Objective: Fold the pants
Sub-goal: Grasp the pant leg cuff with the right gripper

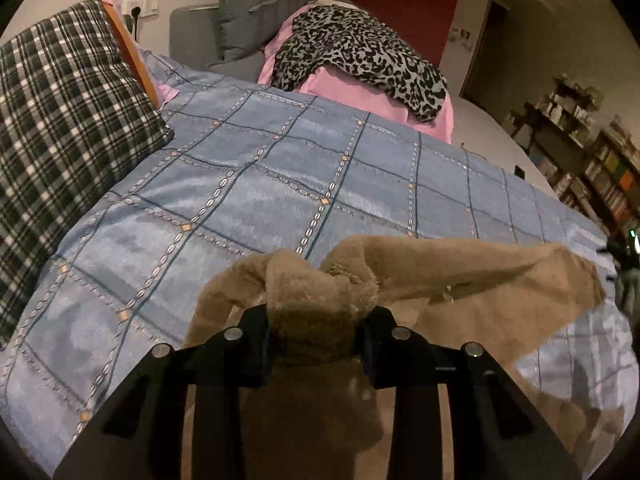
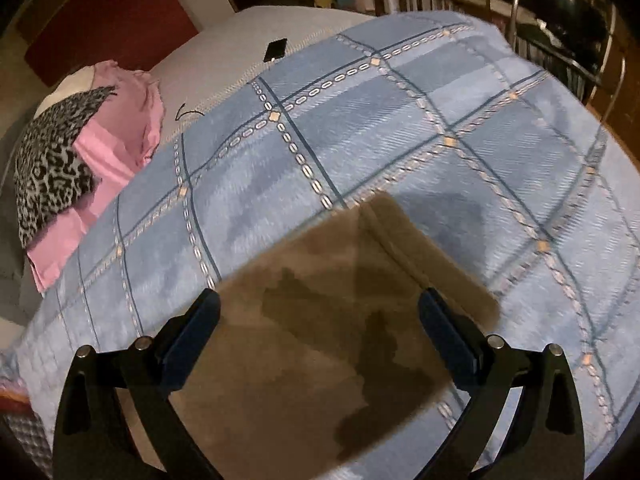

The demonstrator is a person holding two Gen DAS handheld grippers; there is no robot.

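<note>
The brown pants (image 1: 440, 264) are spread on the blue checked bedspread (image 1: 280, 168) of the bed, a bunched fold clamped in the left tool (image 1: 318, 344); the right tool (image 2: 320, 332) is held apart above them.

No legible text, label, brand or number from either of my wrist views; book spines on the shelves too blurred.

One fuzzy brown fleece pants (image 1: 440, 264) at six o'clock, one blue checked bedspread (image 1: 280, 168), one plaid pillow (image 1: 60, 120) at nine, one leopard-print garment (image 1: 360, 52) and one pink garment (image 1: 332, 84) at twelve, two black grippers.
</note>
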